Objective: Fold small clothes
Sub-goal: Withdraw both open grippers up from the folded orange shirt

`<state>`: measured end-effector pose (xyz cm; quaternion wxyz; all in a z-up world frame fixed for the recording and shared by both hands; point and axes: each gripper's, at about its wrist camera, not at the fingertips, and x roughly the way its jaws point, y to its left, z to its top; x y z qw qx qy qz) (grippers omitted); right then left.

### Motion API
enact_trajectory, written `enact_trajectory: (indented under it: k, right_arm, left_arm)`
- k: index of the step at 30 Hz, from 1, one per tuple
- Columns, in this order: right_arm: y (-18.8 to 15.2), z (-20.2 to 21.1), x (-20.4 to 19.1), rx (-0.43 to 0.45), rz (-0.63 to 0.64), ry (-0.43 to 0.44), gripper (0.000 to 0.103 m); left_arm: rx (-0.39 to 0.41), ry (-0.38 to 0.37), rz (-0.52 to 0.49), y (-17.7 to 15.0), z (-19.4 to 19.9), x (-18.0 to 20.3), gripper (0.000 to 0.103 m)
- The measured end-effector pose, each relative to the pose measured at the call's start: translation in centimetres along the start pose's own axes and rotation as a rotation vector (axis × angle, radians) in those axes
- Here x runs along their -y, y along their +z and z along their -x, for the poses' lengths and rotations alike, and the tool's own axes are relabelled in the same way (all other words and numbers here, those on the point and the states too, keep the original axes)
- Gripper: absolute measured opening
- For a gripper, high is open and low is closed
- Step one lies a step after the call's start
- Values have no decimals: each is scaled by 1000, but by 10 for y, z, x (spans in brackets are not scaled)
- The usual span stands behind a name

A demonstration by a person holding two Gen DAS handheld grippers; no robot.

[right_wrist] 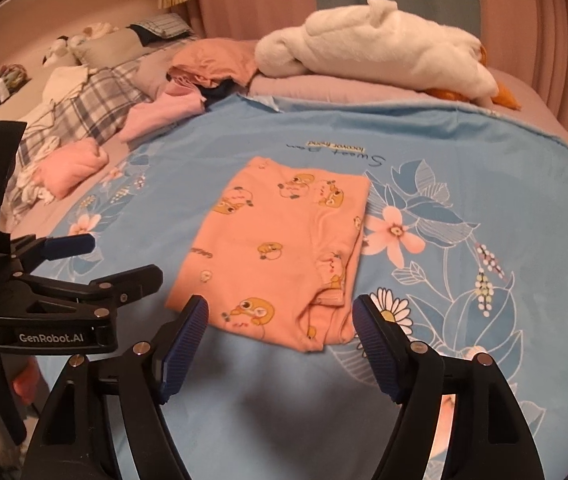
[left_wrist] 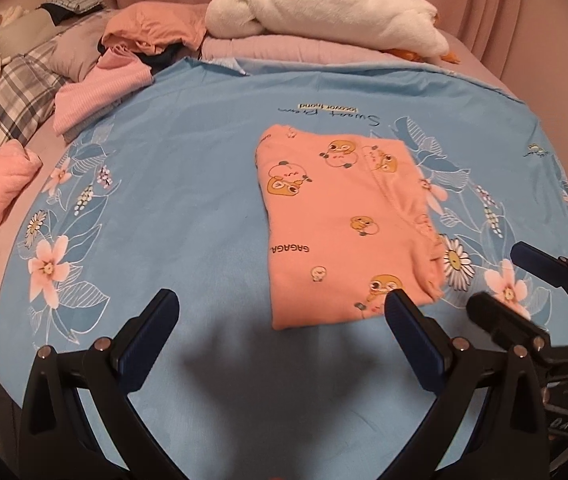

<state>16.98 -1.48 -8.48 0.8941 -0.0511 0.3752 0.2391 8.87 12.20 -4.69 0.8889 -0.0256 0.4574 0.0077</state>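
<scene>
Both hand-held grippers are hanging released over the bed: the left hand-held gripper (left_wrist: 280, 308) and the right hand-held gripper (right_wrist: 280, 316) are each spreading black arms with ribbed blue pads wide, nothing between them. Just beyond their tips, the garment (left_wrist: 343, 220), soft peach knit printed with cartoon ducks, is lying folded into a flat rectangle on the smooth blue floral sheet (left_wrist: 188, 152). Farther back, crumpled pink clothes (left_wrist: 100, 88) and a fluffy white plush (left_wrist: 323, 4) are resting.

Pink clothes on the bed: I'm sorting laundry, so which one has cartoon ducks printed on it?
The folded orange-pink garment lying flat on the blue floral sheet, nearest both grippers. The small pink bundle and striped pink piece at the left are plain.
</scene>
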Motion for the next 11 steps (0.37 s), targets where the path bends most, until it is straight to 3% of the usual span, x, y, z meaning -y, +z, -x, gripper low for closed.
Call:
enact_trajectory:
  k: [2,11]
  right_arm:
    - [-2,7,-3,12,5,2,88]
    - [-8,36,-17,73,41,-17,89]
  left_arm:
    - [11,-5,-2,-2,8,2,103]
    - [54,-3,-13,-9,36,13,103]
